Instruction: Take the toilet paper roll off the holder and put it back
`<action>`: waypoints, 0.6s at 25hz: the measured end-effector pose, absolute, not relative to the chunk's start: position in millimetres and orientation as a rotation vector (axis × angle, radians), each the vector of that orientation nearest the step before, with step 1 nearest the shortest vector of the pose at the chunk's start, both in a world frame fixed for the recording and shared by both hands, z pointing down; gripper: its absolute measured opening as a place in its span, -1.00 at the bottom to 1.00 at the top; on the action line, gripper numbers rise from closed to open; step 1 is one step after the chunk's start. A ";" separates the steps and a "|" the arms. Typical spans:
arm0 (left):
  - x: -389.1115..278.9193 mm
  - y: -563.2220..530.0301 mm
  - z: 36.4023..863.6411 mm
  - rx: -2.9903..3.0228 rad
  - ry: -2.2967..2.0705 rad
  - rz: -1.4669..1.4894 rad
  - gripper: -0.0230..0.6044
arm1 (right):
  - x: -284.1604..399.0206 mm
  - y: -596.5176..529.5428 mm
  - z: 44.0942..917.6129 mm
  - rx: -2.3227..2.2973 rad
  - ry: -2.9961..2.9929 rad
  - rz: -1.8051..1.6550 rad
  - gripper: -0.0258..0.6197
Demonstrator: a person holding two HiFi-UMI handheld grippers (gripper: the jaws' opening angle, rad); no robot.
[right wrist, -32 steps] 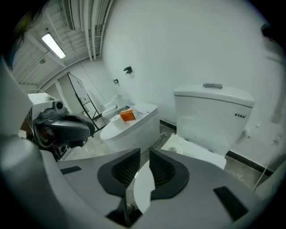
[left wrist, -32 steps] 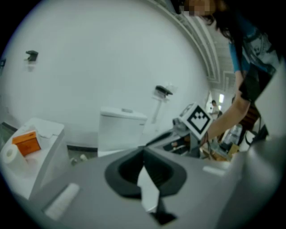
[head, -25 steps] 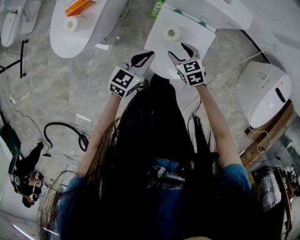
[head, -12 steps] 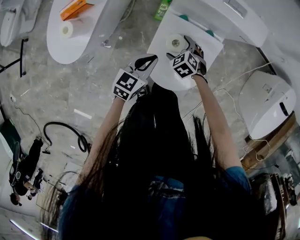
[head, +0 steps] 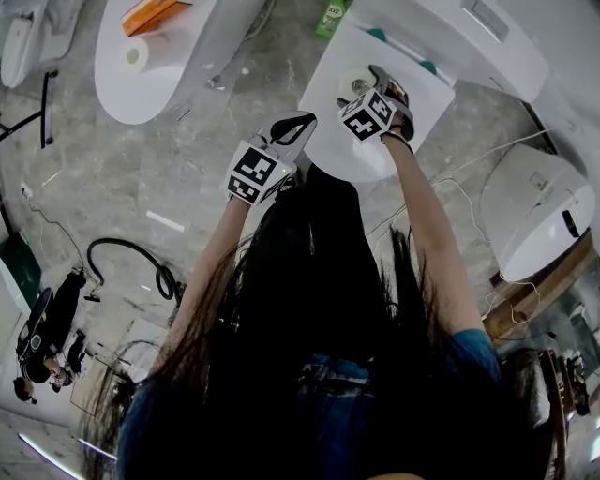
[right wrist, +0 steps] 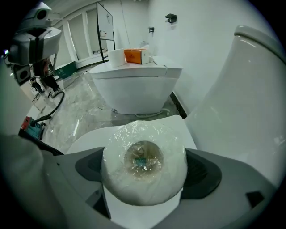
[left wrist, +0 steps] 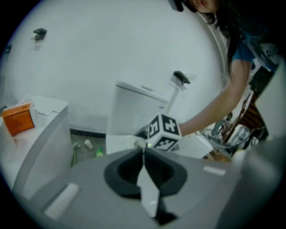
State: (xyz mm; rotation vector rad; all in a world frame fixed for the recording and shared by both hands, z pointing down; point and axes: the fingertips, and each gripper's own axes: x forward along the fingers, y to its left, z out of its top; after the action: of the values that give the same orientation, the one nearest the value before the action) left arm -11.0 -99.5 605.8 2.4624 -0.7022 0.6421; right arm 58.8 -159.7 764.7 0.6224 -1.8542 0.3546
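A plastic-wrapped toilet paper roll (head: 352,81) (right wrist: 144,163) lies end-up on the closed white toilet lid (head: 349,155) (right wrist: 87,139). My right gripper (head: 367,87) (right wrist: 145,176) points steeply down over it. Its jaws have just been opening and now stand wide, one dark pad on each side of the roll, without squeezing it. My left gripper (head: 302,120) (left wrist: 144,150) hovers at the lid's near left edge, jaws shut with nothing between them. The right gripper's marker cube (left wrist: 163,132) shows just beyond it in the left gripper view. No holder is in view.
The toilet's tank (head: 459,37) (left wrist: 134,107) stands behind the lid. A second white toilet (head: 159,70) (right wrist: 134,89) to the left carries an orange box (head: 155,14) and another roll (head: 136,54). A green bottle (head: 333,17), a black hose (head: 141,267) and another white fixture (head: 530,211) are on the floor.
My right gripper has moved forward and down from the lid's near edge onto the roll, rolling its wrist and opening its jaws. The left gripper has sunk a little.
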 end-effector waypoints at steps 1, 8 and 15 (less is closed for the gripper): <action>-11.0 -99.1 606.3 2.460 -0.700 0.644 -0.94 | 59.6 -159.9 764.7 0.623 -1.848 0.356 0.54; -12.6 -100.8 604.0 2.448 -0.722 0.626 -0.93 | 68.2 -159.8 746.5 0.666 -1.875 0.342 0.54; -8.5 -102.4 598.9 2.415 -0.735 0.549 -0.84 | 91.5 -145.4 677.2 0.800 -1.999 0.432 0.54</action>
State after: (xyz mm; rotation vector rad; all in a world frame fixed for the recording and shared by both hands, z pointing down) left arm -8.5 -102.4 598.9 2.4152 -0.7351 0.5495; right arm 91.5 -145.4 677.2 0.8002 -1.9985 0.4317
